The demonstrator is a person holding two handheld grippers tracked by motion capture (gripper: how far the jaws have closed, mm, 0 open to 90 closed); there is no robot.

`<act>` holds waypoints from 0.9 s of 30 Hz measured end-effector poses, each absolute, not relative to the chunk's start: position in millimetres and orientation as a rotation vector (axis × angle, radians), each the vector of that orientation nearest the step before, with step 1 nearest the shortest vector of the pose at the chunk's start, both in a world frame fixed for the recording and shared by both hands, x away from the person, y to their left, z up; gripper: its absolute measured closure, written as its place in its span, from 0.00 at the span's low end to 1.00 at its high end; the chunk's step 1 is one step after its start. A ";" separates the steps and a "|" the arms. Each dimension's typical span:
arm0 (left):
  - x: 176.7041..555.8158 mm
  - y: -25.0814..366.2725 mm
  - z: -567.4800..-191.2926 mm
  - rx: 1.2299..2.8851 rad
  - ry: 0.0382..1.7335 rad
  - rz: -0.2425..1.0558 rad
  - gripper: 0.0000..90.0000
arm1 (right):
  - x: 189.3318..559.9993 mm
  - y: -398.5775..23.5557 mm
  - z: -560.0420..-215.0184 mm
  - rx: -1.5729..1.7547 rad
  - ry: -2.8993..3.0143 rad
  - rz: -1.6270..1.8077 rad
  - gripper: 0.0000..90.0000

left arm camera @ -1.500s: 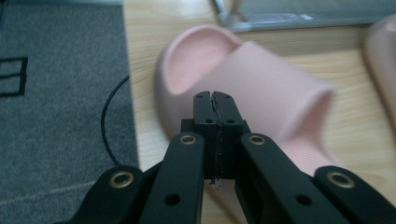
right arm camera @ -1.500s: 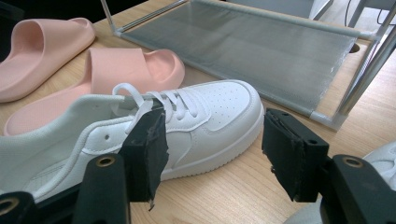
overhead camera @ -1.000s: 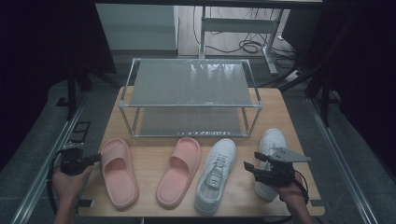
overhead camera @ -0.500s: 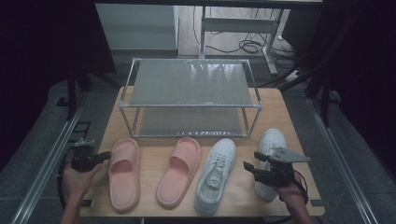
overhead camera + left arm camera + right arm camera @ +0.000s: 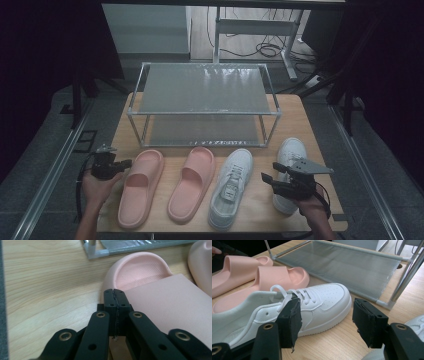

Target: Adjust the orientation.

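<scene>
Two pink slippers [image 5: 140,187] [image 5: 192,182] and two white sneakers [image 5: 231,187] [image 5: 291,152] lie in a row on the front half of the wooden table [image 5: 295,115]. My left gripper [image 5: 120,164] is shut with nothing in it, its tips at the left slipper's outer edge near the toe. In the left gripper view the closed jaws [image 5: 115,293] sit against that slipper [image 5: 150,275]. My right gripper [image 5: 267,180] hovers open over the right sneaker. In the right gripper view its jaws [image 5: 327,315] frame the toe of the left sneaker [image 5: 322,300] without touching it.
A two-tier metal shoe rack [image 5: 202,102] with mesh shelves stands behind the shoes; its lower shelf [image 5: 342,265] is bare. Bare wood lies left of the slippers [image 5: 50,290]. The table's front edge runs close below the shoes' heels.
My left gripper has moved right and slightly away from me, from off the table's left edge up to the left slipper. The right gripper and all shoes have stayed put.
</scene>
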State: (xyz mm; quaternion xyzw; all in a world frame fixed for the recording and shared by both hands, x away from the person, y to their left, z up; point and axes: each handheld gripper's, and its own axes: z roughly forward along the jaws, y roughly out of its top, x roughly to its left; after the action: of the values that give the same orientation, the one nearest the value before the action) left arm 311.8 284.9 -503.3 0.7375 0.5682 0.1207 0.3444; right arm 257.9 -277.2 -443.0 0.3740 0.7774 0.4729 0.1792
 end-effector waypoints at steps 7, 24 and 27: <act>316.4 275.8 -503.5 1.922 1.458 0.303 1.00 | 258.7 -276.5 -444.1 1.055 2.204 1.333 0.45; 294.0 280.6 -472.3 1.870 1.374 0.421 0.89 | 263.0 -276.4 -442.0 1.059 2.195 1.356 0.45; 280.3 277.5 -460.5 1.865 1.343 0.481 0.79 | 264.0 -274.7 -442.6 1.053 2.201 1.345 0.45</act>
State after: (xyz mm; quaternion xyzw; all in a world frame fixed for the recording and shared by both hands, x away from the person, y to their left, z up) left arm 280.3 277.5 -460.5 0.7326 0.5274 0.1888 0.3867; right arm 264.0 -274.7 -442.6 0.3721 0.7775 0.4751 0.1769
